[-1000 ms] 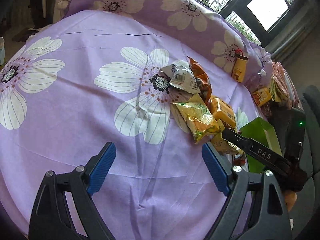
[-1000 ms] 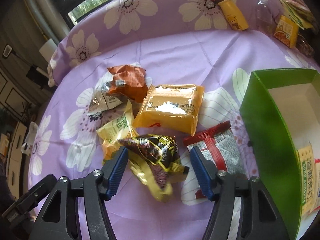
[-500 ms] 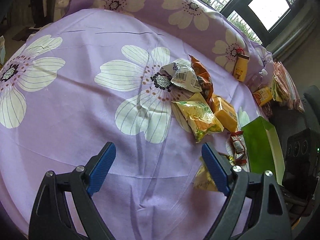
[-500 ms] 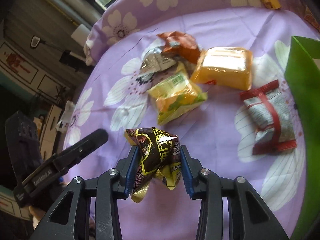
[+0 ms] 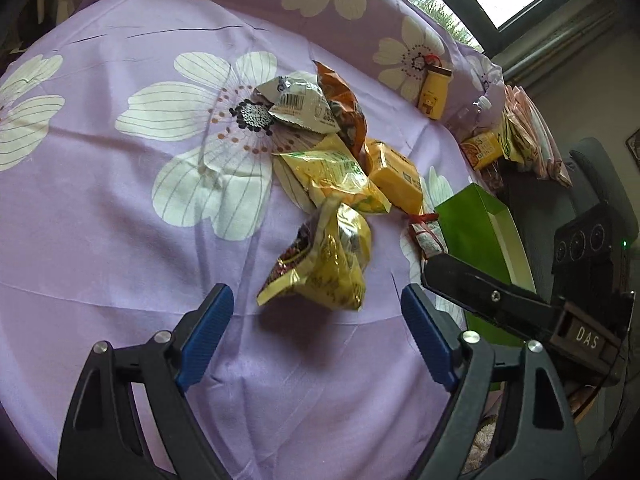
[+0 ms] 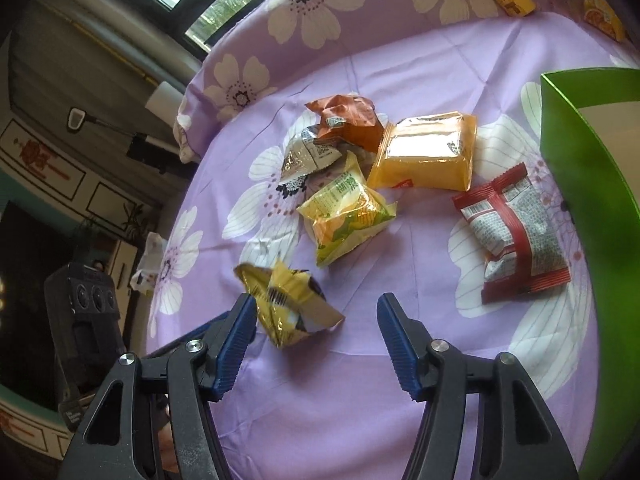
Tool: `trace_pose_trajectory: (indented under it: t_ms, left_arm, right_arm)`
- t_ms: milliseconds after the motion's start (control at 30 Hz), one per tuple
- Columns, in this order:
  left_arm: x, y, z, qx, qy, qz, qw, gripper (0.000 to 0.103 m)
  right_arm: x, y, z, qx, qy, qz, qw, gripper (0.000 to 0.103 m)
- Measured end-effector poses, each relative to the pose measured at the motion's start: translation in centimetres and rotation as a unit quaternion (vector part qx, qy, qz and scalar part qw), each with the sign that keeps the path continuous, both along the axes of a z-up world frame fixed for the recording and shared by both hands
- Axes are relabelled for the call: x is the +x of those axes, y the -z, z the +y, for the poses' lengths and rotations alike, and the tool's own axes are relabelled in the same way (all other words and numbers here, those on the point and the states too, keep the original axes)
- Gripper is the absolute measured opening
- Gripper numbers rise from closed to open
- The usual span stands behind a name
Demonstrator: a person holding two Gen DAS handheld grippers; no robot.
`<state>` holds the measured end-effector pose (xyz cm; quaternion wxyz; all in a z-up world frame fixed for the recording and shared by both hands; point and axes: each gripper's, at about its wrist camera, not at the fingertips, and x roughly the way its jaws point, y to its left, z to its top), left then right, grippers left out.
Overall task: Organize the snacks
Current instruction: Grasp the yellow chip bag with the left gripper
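The green box (image 6: 592, 184) is cut off at the frame edge in the right wrist view, its inside mostly out of sight. Left of it on the table (image 6: 360, 400) lies a red packet (image 6: 516, 236), then a heap of snacks; print on them is too small to read. Farthest left of the box, a crumpled yellow-and-brown bag (image 5: 324, 264) sits free, long axis slanting up toward the heap. The right gripper (image 6: 316, 340) is opening, the bag at its left finger, unpinched. The left gripper (image 5: 316, 332) is spread, closing slightly, with nothing between.
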<state>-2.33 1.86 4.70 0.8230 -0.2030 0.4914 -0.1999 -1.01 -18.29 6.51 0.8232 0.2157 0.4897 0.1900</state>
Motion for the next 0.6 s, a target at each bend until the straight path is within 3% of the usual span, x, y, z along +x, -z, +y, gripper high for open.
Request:
trace_pose_trajectory:
  t_ms: [200,333,600]
  left_arm:
    - [0.0,0.1,-0.5,0.028,-0.012,-0.026,0.9992,0.074]
    - [0.3,0.6,-0.9,0.02,-0.006,-0.025,0.9995,0.066]
    - [0.9,1.7,-1.8,0.018,-0.017,-0.021,0.9995,0.063]
  right_arm:
    - [1.1,1.0,0.7,0.032,0.0,0.003,0.999,0.063]
    - [1.6,1.5,1.3,0.039,-0.003,0.006,0.999,0.063]
    - [2.3,2.8,2.1,0.055,-0.008,0.015,0.998,0.063]
